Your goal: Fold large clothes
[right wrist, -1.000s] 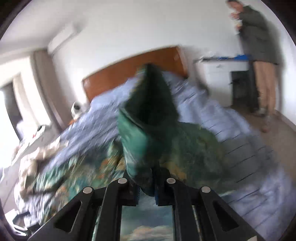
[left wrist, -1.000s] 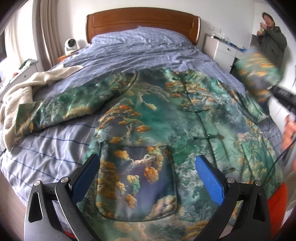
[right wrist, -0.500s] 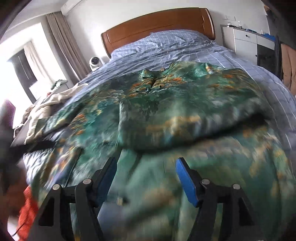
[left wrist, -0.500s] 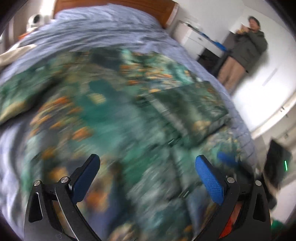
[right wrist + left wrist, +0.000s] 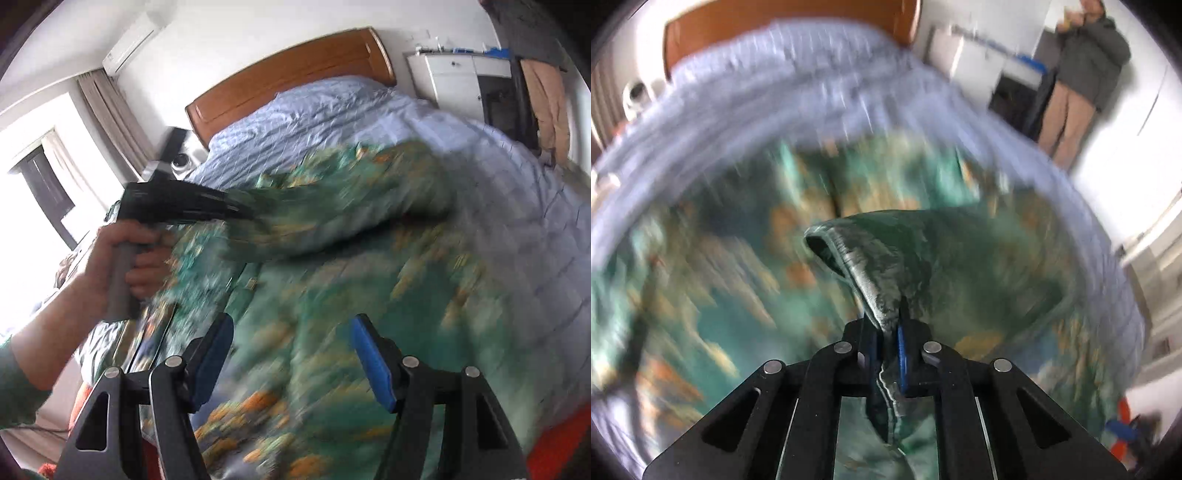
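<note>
Green printed jacket (image 5: pixel 351 295) spread over the blue checked bed (image 5: pixel 517 192), one fold pinched by the left gripper (image 5: pixel 886 347).
Left wrist view: left jaws clamped on a raised sleeve fold, frame centre. Only the right wrist view shows the hand (image 5: pixel 122 258) gripping that tool's handle, left of frame, and the right gripper (image 5: pixel 291 354) spread wide, nothing between its pads, low over the jacket.

left tool (image 5: pixel 886 338) – clamped on green jacket (image 5: pixel 882 266) fold; bed (image 5: pixel 775 92) blurred; person (image 5: pixel 1082 74) standing – far right
</note>
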A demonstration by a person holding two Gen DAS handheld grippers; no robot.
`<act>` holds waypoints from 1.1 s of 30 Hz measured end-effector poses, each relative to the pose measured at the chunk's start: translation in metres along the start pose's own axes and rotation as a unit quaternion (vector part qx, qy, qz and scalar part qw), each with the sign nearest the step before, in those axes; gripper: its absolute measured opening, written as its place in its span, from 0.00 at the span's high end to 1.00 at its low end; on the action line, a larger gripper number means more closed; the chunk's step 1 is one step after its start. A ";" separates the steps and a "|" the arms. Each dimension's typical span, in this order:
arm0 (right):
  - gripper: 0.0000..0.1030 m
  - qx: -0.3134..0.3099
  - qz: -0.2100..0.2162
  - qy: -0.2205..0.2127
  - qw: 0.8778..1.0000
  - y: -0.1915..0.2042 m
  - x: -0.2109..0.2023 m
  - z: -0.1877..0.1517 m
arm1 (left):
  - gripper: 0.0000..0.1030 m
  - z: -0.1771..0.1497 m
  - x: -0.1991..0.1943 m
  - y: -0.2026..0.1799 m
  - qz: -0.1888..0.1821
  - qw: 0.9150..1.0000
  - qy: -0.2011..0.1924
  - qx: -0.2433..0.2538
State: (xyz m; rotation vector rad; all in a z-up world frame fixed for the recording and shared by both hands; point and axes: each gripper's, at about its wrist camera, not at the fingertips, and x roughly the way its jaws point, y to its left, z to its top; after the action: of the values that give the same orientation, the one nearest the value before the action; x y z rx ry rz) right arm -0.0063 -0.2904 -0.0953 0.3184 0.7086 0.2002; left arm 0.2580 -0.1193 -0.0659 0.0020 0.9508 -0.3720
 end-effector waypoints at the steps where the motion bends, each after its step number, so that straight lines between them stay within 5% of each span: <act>1: 0.34 -0.006 -0.011 -0.010 1.000 -0.008 0.000 0.015 | 0.94 0.011 -0.010 0.011 0.001 1.000 -0.015 -0.007; 6: 0.34 -0.039 -0.081 -0.058 0.994 -0.039 0.018 0.095 | 0.94 0.005 0.002 0.058 0.033 0.999 -0.008 -0.035; 7: 0.41 -0.039 -0.091 -0.058 0.993 -0.047 0.035 0.118 | 0.93 -0.002 0.012 0.066 0.041 0.998 0.002 -0.041; 10: 0.62 -0.021 -0.090 -0.026 0.995 -0.063 0.086 0.165 | 0.92 -0.028 0.038 0.082 0.062 0.997 0.018 -0.052; 15: 0.62 -0.031 -0.083 0.011 0.996 -0.067 0.173 0.210 | 0.89 -0.053 0.047 0.094 0.057 0.995 0.010 -0.081; 18: 0.63 -0.033 -0.073 0.051 0.995 -0.072 0.228 0.212 | 0.86 -0.056 0.057 0.100 0.063 0.995 0.010 -0.082; 21: 0.65 -0.003 -0.100 0.147 0.984 -0.096 0.293 0.187 | 0.84 -0.058 0.065 0.097 0.066 0.995 0.006 -0.072; 22: 0.65 -0.001 -0.098 0.140 0.985 -0.099 0.298 0.182 | 0.83 -0.058 0.067 0.096 0.069 0.995 0.005 -0.068; 26: 0.65 -0.008 -0.094 0.120 0.988 -0.097 0.291 0.179 | 0.83 -0.060 0.069 0.094 0.072 0.996 0.000 -0.059; 33: 0.64 -0.050 -0.075 0.153 0.984 -0.086 0.229 0.143 | 0.83 -0.065 0.067 0.095 0.071 0.996 -0.012 -0.060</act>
State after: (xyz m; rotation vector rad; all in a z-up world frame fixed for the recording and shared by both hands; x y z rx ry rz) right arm 0.2653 -0.3366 -0.1622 0.1378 1.0195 0.1421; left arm 0.2712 -0.0407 -0.1726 -0.0437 0.9415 -0.1827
